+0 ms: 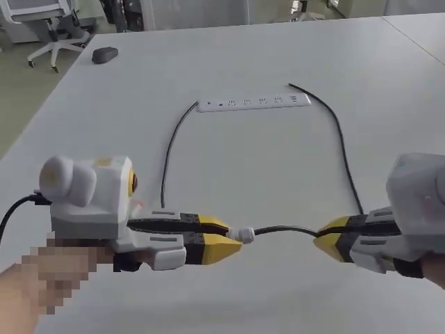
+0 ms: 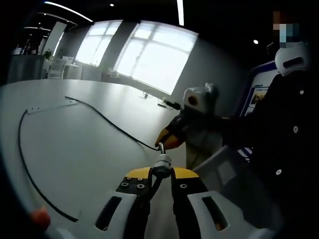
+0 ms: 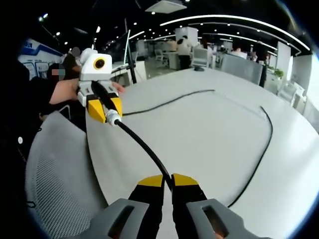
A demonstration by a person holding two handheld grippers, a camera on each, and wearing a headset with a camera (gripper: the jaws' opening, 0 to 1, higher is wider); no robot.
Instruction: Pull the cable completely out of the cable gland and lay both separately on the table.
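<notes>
over the white bench [image 1: 278, 160], the left tool [image 1: 235, 236] is clamped on a white cable gland [image 1: 243, 234]. the right tool [image 1: 321, 241] pinches the black cable [image 1: 281, 228] near it. the cable runs through the gland, so the pulling step is in hand. next, the tools probably need to draw apart until the cable slides free.
</notes>
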